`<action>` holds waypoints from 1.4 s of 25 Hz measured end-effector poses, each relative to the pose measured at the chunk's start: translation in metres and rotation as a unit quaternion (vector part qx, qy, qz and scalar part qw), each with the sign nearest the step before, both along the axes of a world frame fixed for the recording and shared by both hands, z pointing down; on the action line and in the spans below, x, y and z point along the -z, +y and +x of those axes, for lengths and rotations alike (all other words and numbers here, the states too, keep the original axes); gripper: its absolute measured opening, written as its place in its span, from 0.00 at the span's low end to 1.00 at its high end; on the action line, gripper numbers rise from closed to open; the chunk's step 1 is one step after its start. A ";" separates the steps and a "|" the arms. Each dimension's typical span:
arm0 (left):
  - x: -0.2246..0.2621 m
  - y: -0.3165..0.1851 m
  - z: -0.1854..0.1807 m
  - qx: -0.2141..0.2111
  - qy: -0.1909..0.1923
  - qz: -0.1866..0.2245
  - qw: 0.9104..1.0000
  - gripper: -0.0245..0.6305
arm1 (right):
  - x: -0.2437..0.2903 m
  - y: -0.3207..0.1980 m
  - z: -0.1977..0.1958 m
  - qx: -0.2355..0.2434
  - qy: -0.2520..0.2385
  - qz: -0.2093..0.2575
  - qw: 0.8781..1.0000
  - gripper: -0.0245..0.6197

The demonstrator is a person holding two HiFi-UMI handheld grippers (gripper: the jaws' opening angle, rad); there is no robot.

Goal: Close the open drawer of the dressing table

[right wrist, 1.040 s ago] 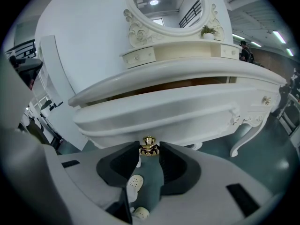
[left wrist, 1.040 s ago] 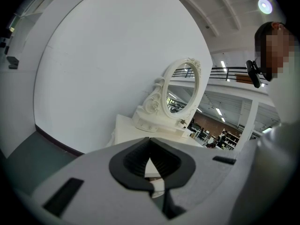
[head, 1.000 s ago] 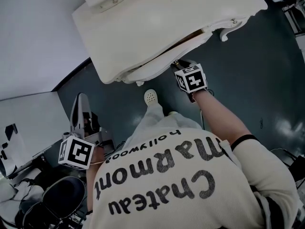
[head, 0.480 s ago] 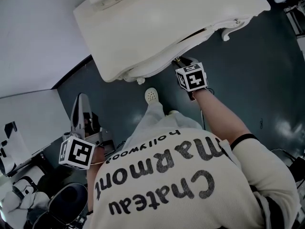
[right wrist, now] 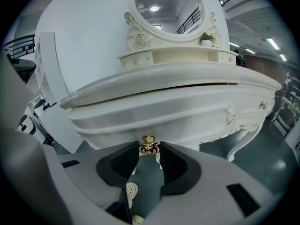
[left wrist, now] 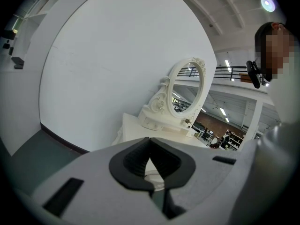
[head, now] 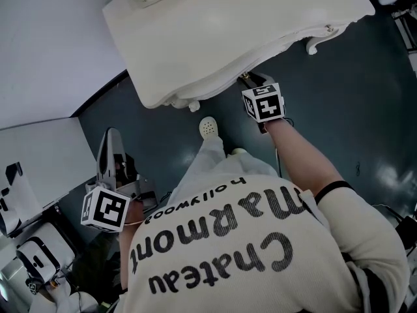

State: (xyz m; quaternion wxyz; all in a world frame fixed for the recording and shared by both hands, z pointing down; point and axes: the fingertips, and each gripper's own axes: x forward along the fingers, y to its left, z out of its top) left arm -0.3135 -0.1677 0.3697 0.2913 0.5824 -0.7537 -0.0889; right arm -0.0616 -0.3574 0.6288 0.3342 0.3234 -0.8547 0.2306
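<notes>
Drawer of the dressing table is found nearly home beneath the tabletop, with a thin dark gap noted along its upper edge. Its gold knob is clamped between the fingers of the right gripper, directly ahead of them. The drawer front runs crosswise to the fingers, so a straight forward push is judged necessary. The left gripper is held well apart, fingers clenched on nothing.

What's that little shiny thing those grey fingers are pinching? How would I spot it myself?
Start at the white dressing table with the oval mirror, then drop to its curved drawer front. Low at its middle sits a small gold knob, ornate and shiny against plain white, pinched between the right gripper's dark fingers.
</notes>
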 end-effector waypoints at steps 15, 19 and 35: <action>-0.005 -0.009 -0.005 0.002 0.004 -0.005 1.000 0.05 | -0.002 -0.008 -0.009 0.006 -0.001 0.005 1.000 0.29; -0.008 -0.012 -0.004 0.001 0.006 -0.009 1.000 0.05 | -0.003 -0.010 -0.009 0.006 -0.003 0.007 1.000 0.29; -0.016 -0.022 -0.017 0.007 0.010 -0.021 1.000 0.05 | -0.006 -0.022 -0.022 0.008 -0.004 0.015 1.000 0.29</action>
